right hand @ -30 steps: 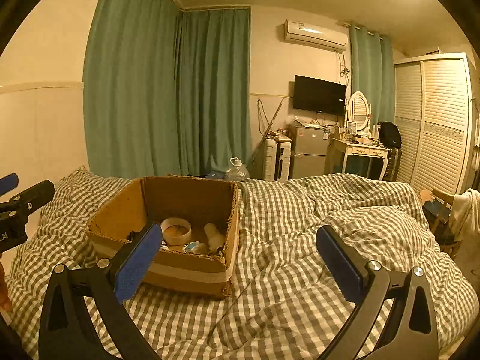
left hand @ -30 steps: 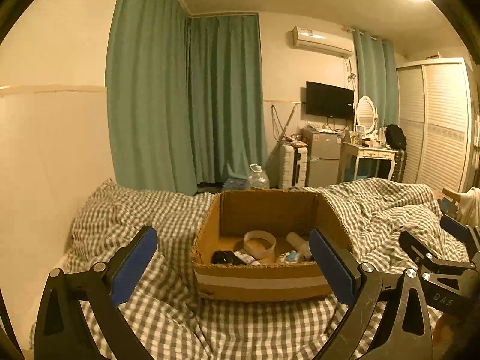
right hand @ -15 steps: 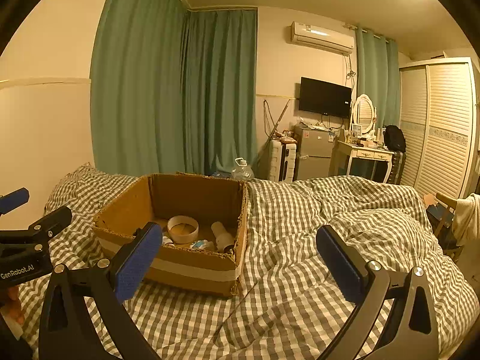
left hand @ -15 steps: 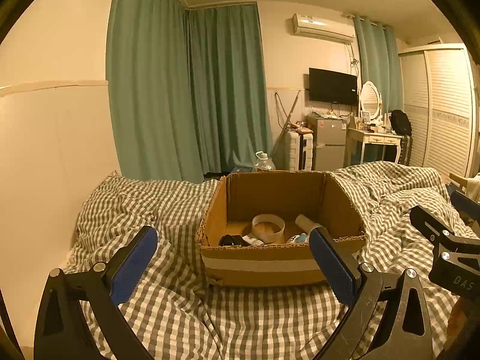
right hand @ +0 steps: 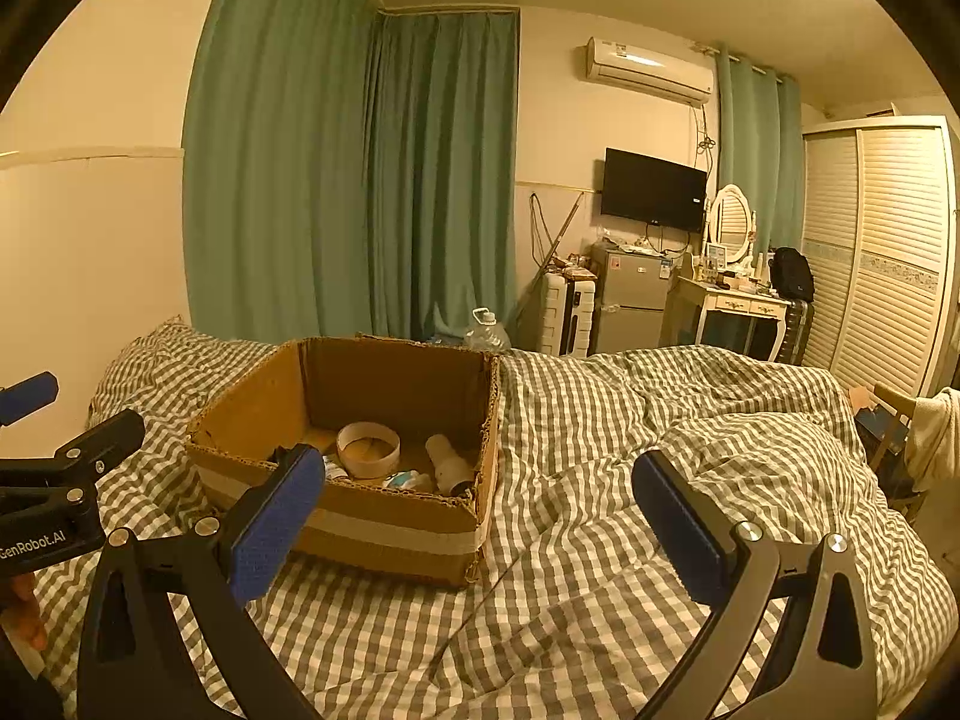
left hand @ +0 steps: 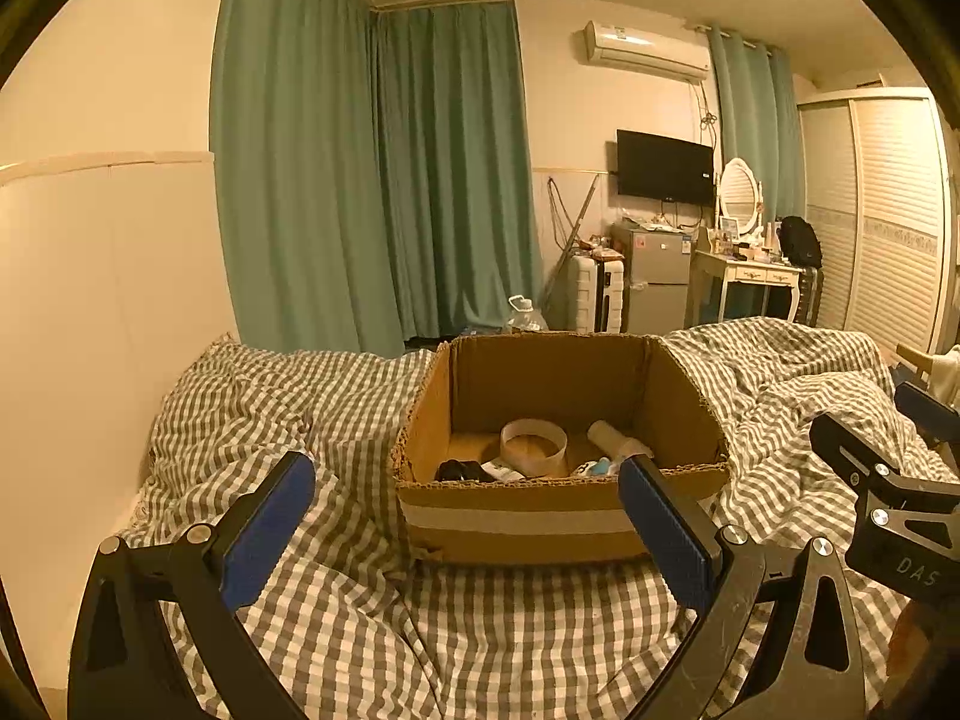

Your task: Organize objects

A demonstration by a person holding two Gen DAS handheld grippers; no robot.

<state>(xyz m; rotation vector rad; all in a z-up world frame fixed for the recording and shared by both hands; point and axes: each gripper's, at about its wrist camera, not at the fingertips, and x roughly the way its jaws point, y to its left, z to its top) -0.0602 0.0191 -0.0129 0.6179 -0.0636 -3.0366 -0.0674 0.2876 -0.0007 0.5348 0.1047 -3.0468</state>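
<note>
An open cardboard box (left hand: 522,519) sits on a checked bed cover; it also shows in the right wrist view (right hand: 384,531). Inside lie a roll of tape (left hand: 533,447), a white tube (left hand: 615,441), a black item (left hand: 459,471) and small packets. My left gripper (left hand: 465,531) is open and empty, held in front of the box's near wall. My right gripper (right hand: 480,531) is open and empty, near the box's right front corner. Each gripper shows at the edge of the other's view.
The checked cover (right hand: 660,480) is rumpled across the bed. A cream wall panel (left hand: 90,300) stands on the left. Green curtains, a water jug (left hand: 525,315), a small fridge, a dressing table and a wardrobe (right hand: 888,252) lie beyond the bed.
Both grippers have tilted downward and moved a little closer to the box, which now sits lower and larger in both views. Both stay open and empty.
</note>
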